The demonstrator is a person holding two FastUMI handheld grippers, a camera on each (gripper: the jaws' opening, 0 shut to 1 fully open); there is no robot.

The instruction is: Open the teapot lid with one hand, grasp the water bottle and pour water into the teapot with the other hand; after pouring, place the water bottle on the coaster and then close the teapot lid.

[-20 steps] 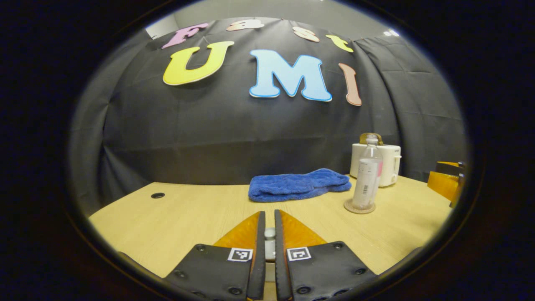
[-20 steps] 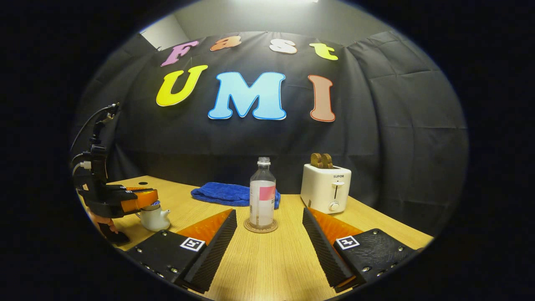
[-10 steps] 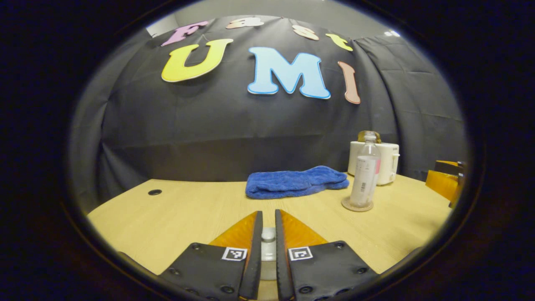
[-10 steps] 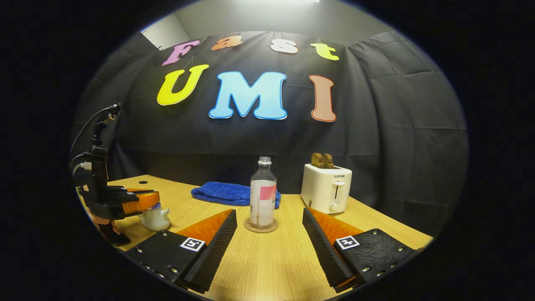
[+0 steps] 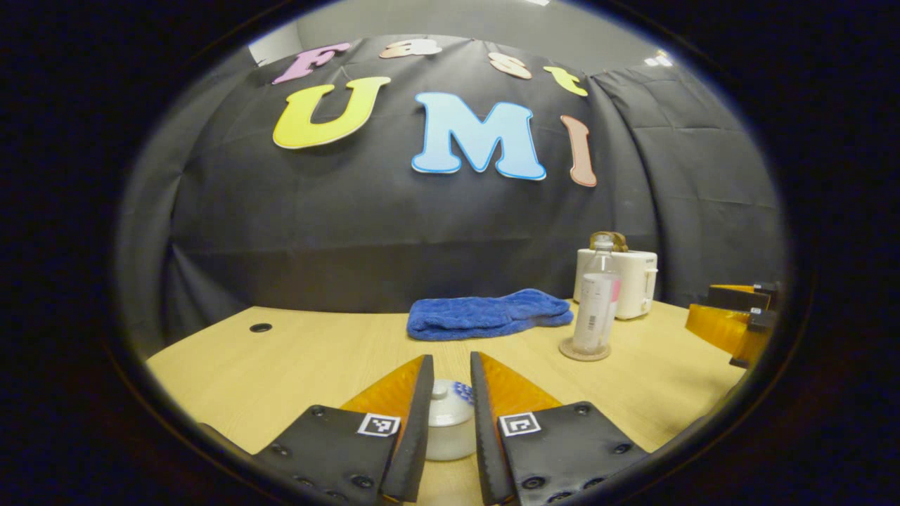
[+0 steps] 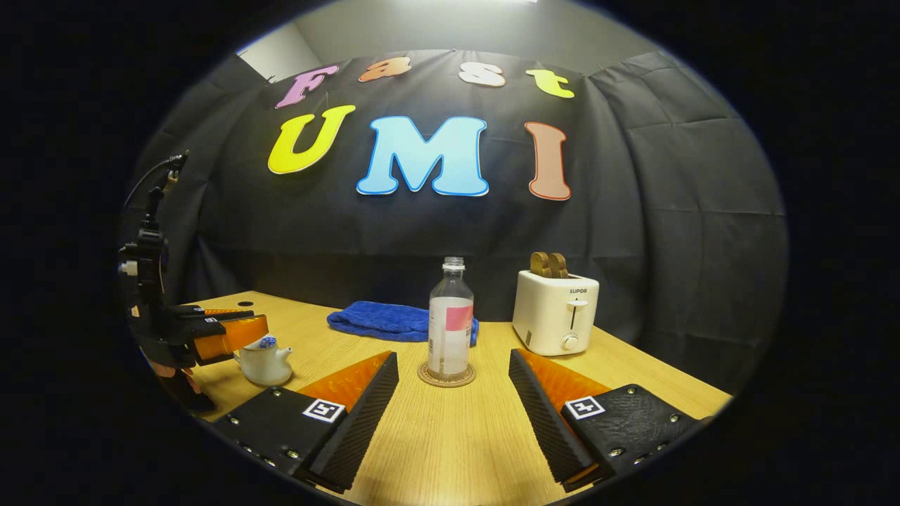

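A small white teapot with blue markings stands on the table, its lid on, low between the fingers of my left gripper. The fingers are parted and stand a little off the lid knob. In the right gripper view the left gripper hovers just above and left of the teapot. A clear water bottle with no cap stands upright on a round coaster, straight ahead of my right gripper, which is wide open and holds nothing. The left gripper view has the bottle at the right.
A folded blue towel lies behind the bottle. A white toaster with toast in it stands at the back right. The wooden table has a cable hole at the far left. My right gripper sits at the left gripper view's right edge.
The left gripper's fingers have parted from the teapot's lid knob, and that gripper has lifted slightly off the teapot. The bottle stays on the coaster; the right gripper has barely moved.
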